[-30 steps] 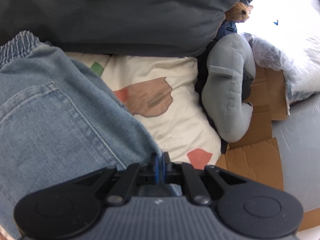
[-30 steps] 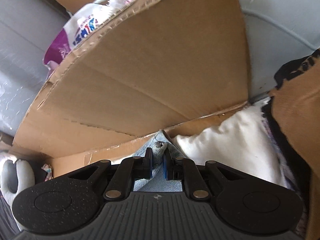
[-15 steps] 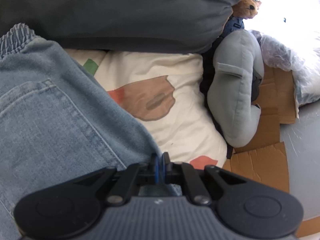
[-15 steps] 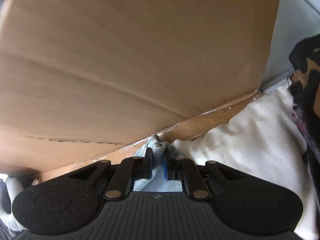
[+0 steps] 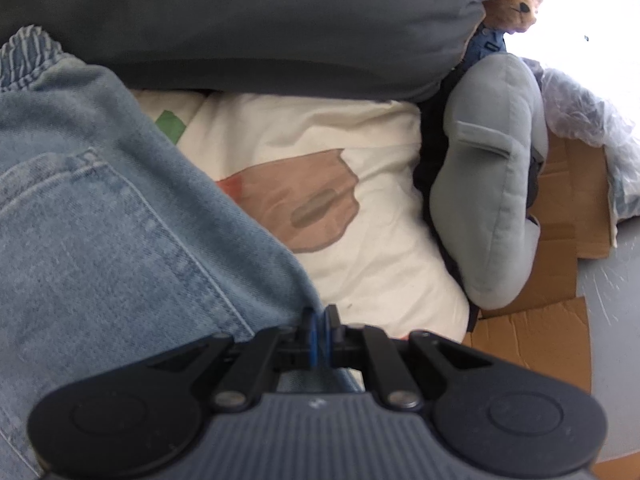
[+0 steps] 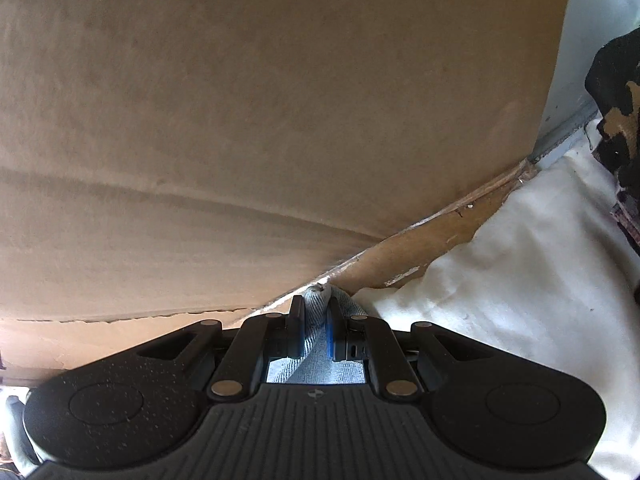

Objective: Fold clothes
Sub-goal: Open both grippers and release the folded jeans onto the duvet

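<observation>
1. Left gripper (image 5: 319, 320): jaws closed tight on the edge of the denim trousers (image 5: 100, 232), with the cloth running off to the left of the view.
2. Denim trousers: light blue, with an elastic waistband (image 5: 28, 56) at upper left and a stitched back pocket (image 5: 68, 200) facing up. They lie partly draped over a cream printed cushion (image 5: 360, 184).
3. Right gripper (image 6: 314, 320): jaws pinched on a bunched fold of the same denim (image 6: 316, 340), whose tip pokes out between the pads. A cardboard sheet (image 6: 260, 100) fills most of this view and stands just beyond the fingertips; a white padded cover (image 6: 500, 280) lies to the right.
4. Surroundings: dark grey fabric (image 5: 260, 20) across the top, a grey plush toy (image 5: 492, 184) beside the cushion, flattened cardboard (image 5: 552, 280) beneath it.
5. Progress (judgement): both ends of the garment are gripped, so a fold appears under way rather than finished. The visible cloth is in one broad layer; the finished folds, laying flat and release seem left to do.
</observation>
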